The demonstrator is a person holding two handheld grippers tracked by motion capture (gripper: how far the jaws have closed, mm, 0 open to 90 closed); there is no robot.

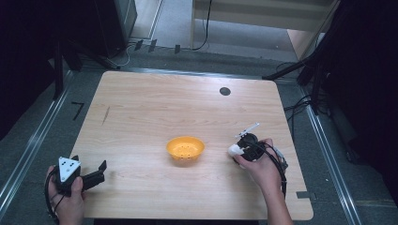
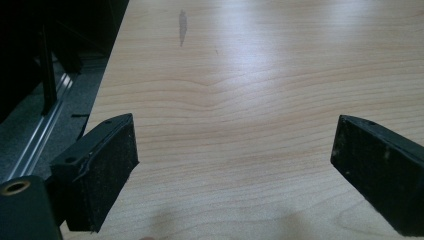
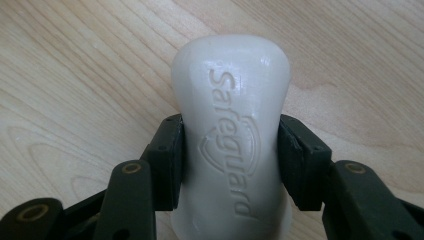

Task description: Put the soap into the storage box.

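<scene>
High view: right gripper [image 1: 240, 148] sits at the right side of the pale wooden table [image 1: 155, 108], a white bar of soap [image 1: 233, 149] in its jaws. A yellow perforated plastic bowl [image 1: 185, 149] stands just to its left. Left gripper [image 1: 96, 174] rests near the table's left edge.

Left gripper view: jaws spread wide over bare wood, nothing between them.

Right gripper view: both pads [image 3: 167, 160] press the moulded soap bar's flanks; the bar seems to lie on the table.

Judgement: grasp secured. Next comes a lift and a short carry, probably to the bowl.

Waxy white soap bar [image 3: 232, 145], pale wood table [image 1: 141, 108] — matt, smooth
</scene>
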